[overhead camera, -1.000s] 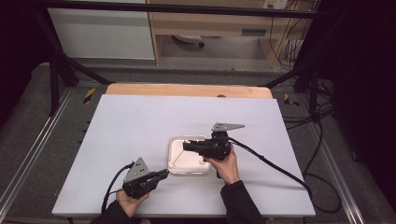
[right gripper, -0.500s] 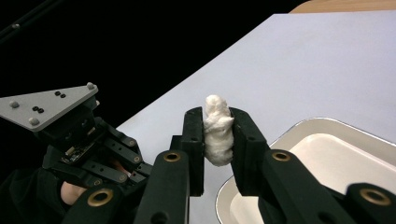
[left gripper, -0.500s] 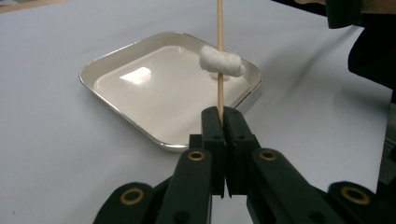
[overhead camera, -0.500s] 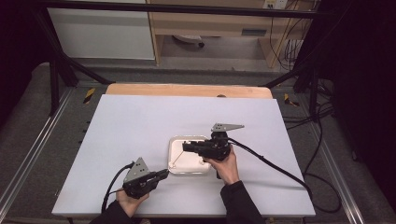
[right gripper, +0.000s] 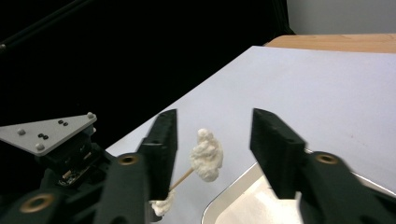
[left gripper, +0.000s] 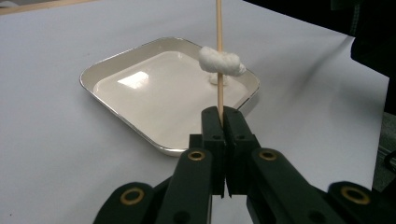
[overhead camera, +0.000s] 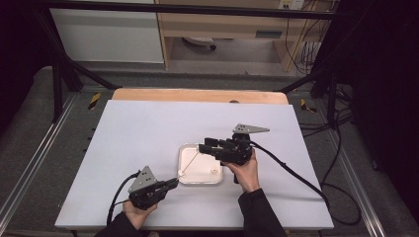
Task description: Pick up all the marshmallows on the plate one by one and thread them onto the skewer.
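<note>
My left gripper (left gripper: 219,113) is shut on the lower end of a thin wooden skewer (left gripper: 218,23), which slants up over a white tray (left gripper: 140,98). A white soft lump (left gripper: 219,60) is threaded on the skewer just above the jaws. In the high view this gripper (overhead camera: 174,182) sits at the tray's near left corner. My right gripper (overhead camera: 202,146) hovers over the tray (overhead camera: 202,170). Its jaws (right gripper: 215,116) have just been opening and now stand apart around a second white lump (right gripper: 207,156) on the skewer's far end, not pressing on it.
A small white piece (overhead camera: 215,171) lies in the tray near its right side. The tray rests mid-table on a white sheet (overhead camera: 148,133), with a wooden strip (overhead camera: 197,95) along the far edge. Cables trail from both grippers toward the near edge.
The right gripper's jaws have parted around the lump at the skewer's end. Both hands have stayed where they were, and the left gripper still clamps the skewer.
</note>
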Available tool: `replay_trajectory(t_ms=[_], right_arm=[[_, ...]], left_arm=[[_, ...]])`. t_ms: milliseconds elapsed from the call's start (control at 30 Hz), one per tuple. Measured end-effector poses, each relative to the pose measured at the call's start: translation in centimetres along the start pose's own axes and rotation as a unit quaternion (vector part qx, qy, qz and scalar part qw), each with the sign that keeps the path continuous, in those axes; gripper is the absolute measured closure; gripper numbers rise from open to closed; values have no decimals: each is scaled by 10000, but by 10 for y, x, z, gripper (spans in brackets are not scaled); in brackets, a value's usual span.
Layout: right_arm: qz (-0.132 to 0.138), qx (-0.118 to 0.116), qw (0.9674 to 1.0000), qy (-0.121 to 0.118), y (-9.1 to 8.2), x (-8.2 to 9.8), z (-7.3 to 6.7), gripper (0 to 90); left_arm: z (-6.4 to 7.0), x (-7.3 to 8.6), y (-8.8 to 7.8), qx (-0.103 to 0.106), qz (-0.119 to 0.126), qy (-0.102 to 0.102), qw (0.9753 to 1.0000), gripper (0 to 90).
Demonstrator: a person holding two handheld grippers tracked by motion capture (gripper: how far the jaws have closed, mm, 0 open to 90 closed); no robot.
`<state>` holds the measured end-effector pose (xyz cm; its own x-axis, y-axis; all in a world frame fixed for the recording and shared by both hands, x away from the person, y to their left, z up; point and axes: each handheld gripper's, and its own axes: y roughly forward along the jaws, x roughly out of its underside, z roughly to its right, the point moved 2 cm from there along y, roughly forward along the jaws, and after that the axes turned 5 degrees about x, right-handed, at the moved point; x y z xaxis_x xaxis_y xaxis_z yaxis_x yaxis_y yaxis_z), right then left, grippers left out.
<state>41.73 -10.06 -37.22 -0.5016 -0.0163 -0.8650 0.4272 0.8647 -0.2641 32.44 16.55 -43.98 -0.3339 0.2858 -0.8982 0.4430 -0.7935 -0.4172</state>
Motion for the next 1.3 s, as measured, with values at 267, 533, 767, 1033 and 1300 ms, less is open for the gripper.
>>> replay_trajectory(t_ms=[267,533,767,1033,1300], right_arm=[[-135,-144,9998,97,7,6,1,767],[-148,-285,9993,190,9,10,-1,807],[-111,-370,9991,192,11,12,-3,805],[-59,-474,9985,260,14,15,-4,806],[-61,-462,9987,209,16,20,-6,808]], left_arm=[[1,0,0,1,-11,19,10000,886],[1,1,-1,-29,-48,45,10000,887],[1,1,-1,-40,-55,29,10000,887],[1,1,-1,-44,-61,1,10000,887],[1,2,1,-21,-113,-53,9999,887]])
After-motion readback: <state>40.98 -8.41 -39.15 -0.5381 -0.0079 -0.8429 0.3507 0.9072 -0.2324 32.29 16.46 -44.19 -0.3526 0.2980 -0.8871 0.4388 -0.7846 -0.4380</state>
